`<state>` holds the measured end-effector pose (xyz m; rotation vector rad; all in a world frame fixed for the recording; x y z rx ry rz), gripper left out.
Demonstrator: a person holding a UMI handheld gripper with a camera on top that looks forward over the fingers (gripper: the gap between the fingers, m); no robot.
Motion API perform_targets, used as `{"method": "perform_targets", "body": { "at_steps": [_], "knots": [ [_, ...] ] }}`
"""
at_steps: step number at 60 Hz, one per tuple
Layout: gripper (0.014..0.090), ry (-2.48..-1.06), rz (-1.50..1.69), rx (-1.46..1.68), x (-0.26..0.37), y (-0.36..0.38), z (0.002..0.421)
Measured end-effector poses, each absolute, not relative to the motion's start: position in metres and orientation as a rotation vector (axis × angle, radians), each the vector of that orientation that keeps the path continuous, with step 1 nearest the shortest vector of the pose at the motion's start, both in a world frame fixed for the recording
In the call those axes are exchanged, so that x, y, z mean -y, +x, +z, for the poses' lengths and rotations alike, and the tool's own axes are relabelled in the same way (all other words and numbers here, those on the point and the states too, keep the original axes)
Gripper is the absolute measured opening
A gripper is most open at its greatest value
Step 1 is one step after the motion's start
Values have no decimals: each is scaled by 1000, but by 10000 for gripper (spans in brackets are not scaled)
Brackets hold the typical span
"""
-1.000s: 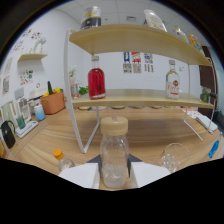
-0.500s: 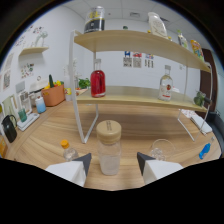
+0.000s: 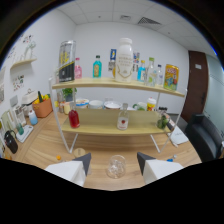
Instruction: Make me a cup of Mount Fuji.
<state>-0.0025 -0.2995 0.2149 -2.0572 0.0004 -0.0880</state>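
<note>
My gripper [image 3: 114, 161] is open, its two white fingers [image 3: 82, 162] spread wide over the wooden table [image 3: 45, 150]. An empty clear glass [image 3: 116, 167] stands on the table between the fingertips, with a gap on each side. A cork-capped bottle top [image 3: 79, 151] peeks out just beside the left finger; the rest of it is hidden. Beyond the fingers stands a two-level wooden shelf [image 3: 117, 85]. On its lower board are a red-liquid bottle [image 3: 74, 118] and a clear bottle with a red label [image 3: 122, 121].
The top board carries a big white bottle [image 3: 124, 60], a dark tin [image 3: 66, 61] and several small bottles. Bowls [image 3: 102, 104] sit at the back of the lower board. An orange pot [image 3: 43, 106] stands to the left, a black chair [image 3: 205, 137] to the right.
The gripper has drawn back and swung right. The cork-capped bottle that stood between the fingers now sits beside the left finger, and the glass stands between them.
</note>
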Motion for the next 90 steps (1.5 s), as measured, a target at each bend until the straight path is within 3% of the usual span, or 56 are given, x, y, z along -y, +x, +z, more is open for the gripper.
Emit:
{"method": "perform_targets", "body": {
  "at_steps": [6, 7, 8, 14, 25, 34, 43, 56, 76, 83, 90],
  "knots": [
    [863, -1954, -102, 15, 269, 4, 283],
    [824, -1935, -102, 17, 263, 5, 294],
    [865, -1917, -102, 18, 257, 5, 304],
    [868, -1813, -69, 4, 218, 7, 361],
    [846, -1721, -52, -8, 147, 16, 403],
    [765, -1727, -45, -33, 103, 24, 403],
    [510, -1744, -47, -48, 85, 29, 398],
    [490, -1757, -3, -50, 90, 25, 400],
    [486, -1613, 45, -34, 162, 42, 465],
    [486, -1627, 9, -42, 191, 70, 427],
    [483, -1735, -17, -86, 214, 103, 343]
  ]
}}
